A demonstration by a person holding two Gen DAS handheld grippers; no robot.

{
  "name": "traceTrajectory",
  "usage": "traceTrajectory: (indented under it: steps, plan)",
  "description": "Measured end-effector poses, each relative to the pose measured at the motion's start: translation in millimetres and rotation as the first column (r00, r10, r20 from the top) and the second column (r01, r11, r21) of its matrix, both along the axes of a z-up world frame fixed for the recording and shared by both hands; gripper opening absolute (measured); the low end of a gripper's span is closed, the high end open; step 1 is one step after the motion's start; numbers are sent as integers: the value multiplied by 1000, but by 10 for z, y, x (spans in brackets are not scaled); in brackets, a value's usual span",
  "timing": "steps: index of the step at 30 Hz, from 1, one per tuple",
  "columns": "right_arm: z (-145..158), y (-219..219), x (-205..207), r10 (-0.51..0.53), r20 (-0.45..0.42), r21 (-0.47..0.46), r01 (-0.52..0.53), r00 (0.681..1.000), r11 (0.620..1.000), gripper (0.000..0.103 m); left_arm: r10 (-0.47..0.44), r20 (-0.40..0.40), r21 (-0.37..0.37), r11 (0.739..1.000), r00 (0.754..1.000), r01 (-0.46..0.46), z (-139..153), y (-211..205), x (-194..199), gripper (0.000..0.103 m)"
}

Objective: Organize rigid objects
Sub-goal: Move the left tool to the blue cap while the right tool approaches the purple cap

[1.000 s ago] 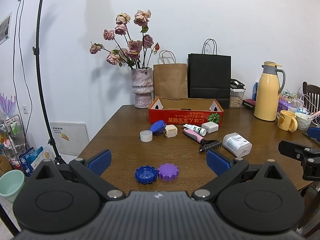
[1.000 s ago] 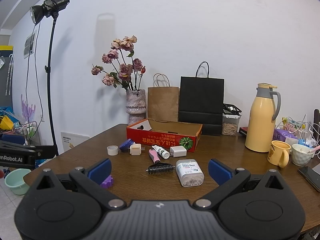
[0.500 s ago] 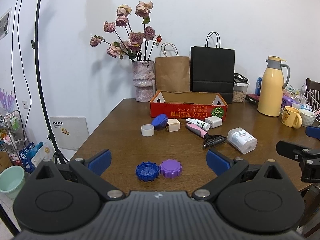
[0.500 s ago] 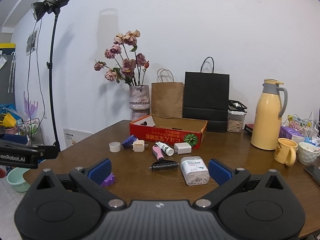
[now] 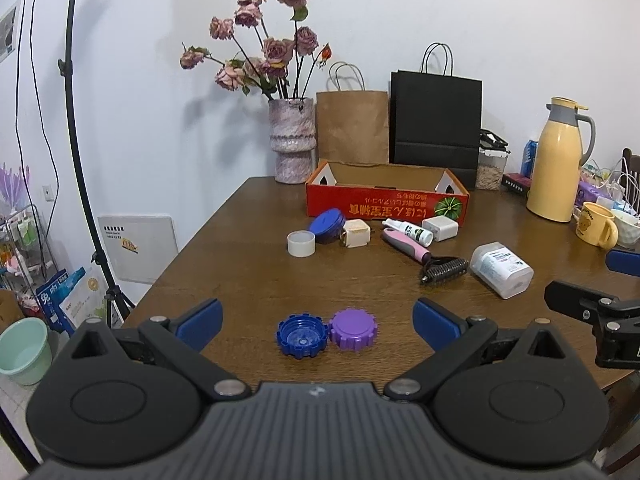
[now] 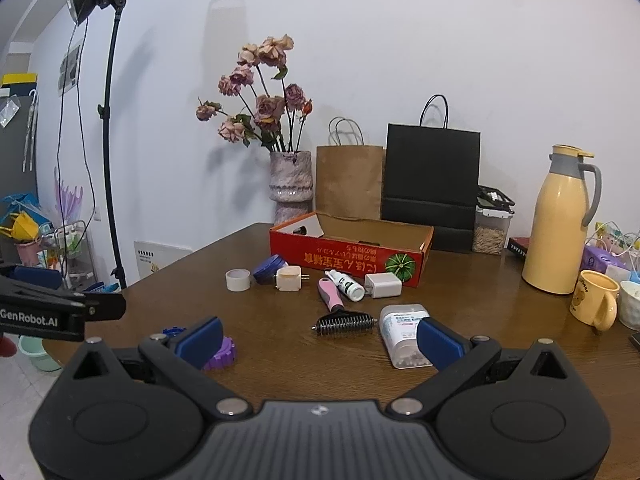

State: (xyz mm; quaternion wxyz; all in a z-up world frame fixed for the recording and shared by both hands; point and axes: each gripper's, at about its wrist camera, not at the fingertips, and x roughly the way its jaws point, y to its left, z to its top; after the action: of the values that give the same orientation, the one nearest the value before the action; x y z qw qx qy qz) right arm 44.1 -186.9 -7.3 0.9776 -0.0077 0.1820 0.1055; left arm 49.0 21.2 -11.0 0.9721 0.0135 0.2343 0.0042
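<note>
A red cardboard box (image 5: 384, 206) (image 6: 348, 256) stands open at the back of the wooden table. Before it lie a white tape ring (image 5: 301, 243), a blue lid (image 5: 327, 225), a beige plug (image 5: 357, 233), a small white bottle (image 5: 407, 232), a white charger (image 5: 440, 228), a pink-handled comb (image 5: 424, 256) and a clear pill container (image 5: 500, 268) (image 6: 402, 338). Close to me sit a blue cap (image 5: 302, 335) and a purple cap (image 5: 353, 328). My left gripper (image 5: 316, 318) is open just short of the two caps. My right gripper (image 6: 318, 340) is open near the comb (image 6: 344, 322), holding nothing.
A vase of dried roses (image 5: 291, 144), a brown bag (image 5: 352, 126) and a black bag (image 5: 435, 116) stand behind the box. A yellow thermos (image 5: 558, 160), a yellow mug (image 5: 598, 230) and clutter fill the right side. A light stand (image 5: 82, 168) rises left of the table.
Both grippers have moved forward over the table, so the objects look nearer and lower. Both stay open and nothing on the table has shifted.
</note>
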Motion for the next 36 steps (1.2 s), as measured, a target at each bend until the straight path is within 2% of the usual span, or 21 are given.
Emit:
traceTrajectory:
  steps: [20,36]
  plan:
    - [-261,339,516,58,-100,-19,-60,993,998,103,29,-103,-14,999,994,-31,-315,233,435,103]
    - [-508,603,930,111,-192,-30,-119,975,992,103,48,-203,-12,999,978,-51,-614,433,740,103]
